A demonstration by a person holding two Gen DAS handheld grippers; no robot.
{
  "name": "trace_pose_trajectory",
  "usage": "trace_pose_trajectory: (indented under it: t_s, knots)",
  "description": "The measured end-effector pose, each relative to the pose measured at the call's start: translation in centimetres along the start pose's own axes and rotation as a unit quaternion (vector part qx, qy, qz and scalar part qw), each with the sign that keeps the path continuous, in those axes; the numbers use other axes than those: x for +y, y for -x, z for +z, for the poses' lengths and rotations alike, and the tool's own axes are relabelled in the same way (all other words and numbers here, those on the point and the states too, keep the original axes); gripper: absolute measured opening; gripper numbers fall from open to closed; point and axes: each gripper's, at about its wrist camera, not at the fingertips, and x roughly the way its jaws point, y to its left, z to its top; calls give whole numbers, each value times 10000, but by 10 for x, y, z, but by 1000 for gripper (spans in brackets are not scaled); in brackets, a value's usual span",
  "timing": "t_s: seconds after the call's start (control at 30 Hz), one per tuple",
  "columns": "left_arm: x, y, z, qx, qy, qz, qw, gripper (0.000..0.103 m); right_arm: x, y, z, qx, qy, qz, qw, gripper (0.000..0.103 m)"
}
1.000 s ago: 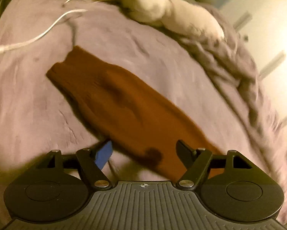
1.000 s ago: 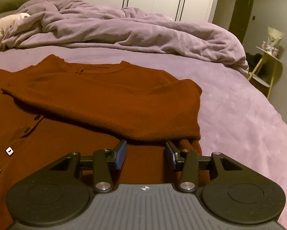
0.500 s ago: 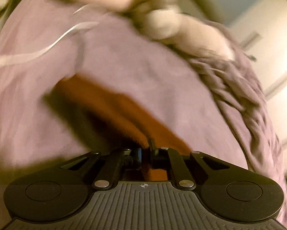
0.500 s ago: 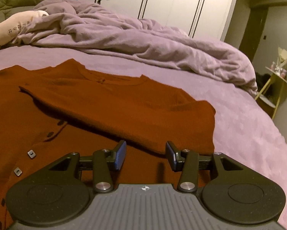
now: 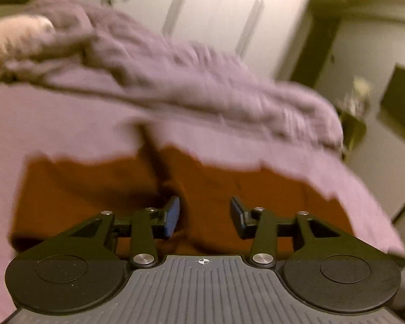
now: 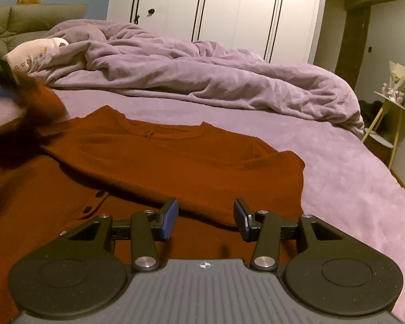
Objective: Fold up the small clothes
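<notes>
Rust-brown knitted button-front cardigan (image 6: 175,167) lies spread on the lilac plush bed cover (image 6: 351,183), neckline toward the far side. One sleeve is already folded in across the chest; small dark buttons show along the placket at my lower left in the right wrist view.

My right gripper (image 6: 205,217): jaws partly spread, nothing between them, hovering just above the cardigan's near part by the folded edge. Not touching cloth, as far as I can tell.

My left gripper (image 5: 204,214): jaws have just been opening, now partly spread. Left wrist view is badly blurred. A dark fold of the knit rises just ahead of the left pad, but I judge that no cloth is pinched.

Handling, my judgement: light, soft, limp knit. It will sag and stretch from any single pinch and keeps no shape by itself. The knit should give the blue pads good friction, so slipping is unlikely. The plush cover may drag on it, so lift rather than slide.

Where to take hold: hem corners or shoulder seams, both grippers together, so the edge travels straight. Pinch both layers at the folded sleeve's edge, or the fold may open. Keep off the buttons.

Crumpled lilac duvet (image 6: 202,81) lies well beyond, clear of the work.
</notes>
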Motion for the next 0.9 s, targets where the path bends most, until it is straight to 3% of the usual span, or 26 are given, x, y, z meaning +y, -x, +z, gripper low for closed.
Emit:
trace_pose_trajectory:
  t_s: [0.1, 0.2, 0.4, 0.6, 0.67, 0.73, 0.9]
  knots:
    - [3, -8, -24, 283, 362, 190, 9988, 45, -8, 1, 1, 0, -75, 54, 10000, 45]
    - [24, -2, -27, 407, 646, 459, 9960, 45, -14, -2, 5, 10, -198, 201, 9996, 45]
    - [55, 14, -30, 364, 398, 1094, 9925, 52, 2, -28, 31, 173, -1009, 1268, 9866, 46]
    - [63, 17, -49, 405, 379, 1124, 9921, 60, 36, -67, 63, 406, -1440, 2210, 9637, 56]
    - [61, 20, -52, 327, 291, 1050, 9935, 68, 36, -84, 63, 749, -1717, 2261, 9559, 56]
    - [61, 21, -57, 249, 259, 1033, 9940, 68, 30, -95, 59, 933, -1962, 2201, 9510, 56]
    - [66, 21, -62, 135, 336, 915, 9952, 69, 19, -101, 54, 956, -2214, 2016, 9493, 56]
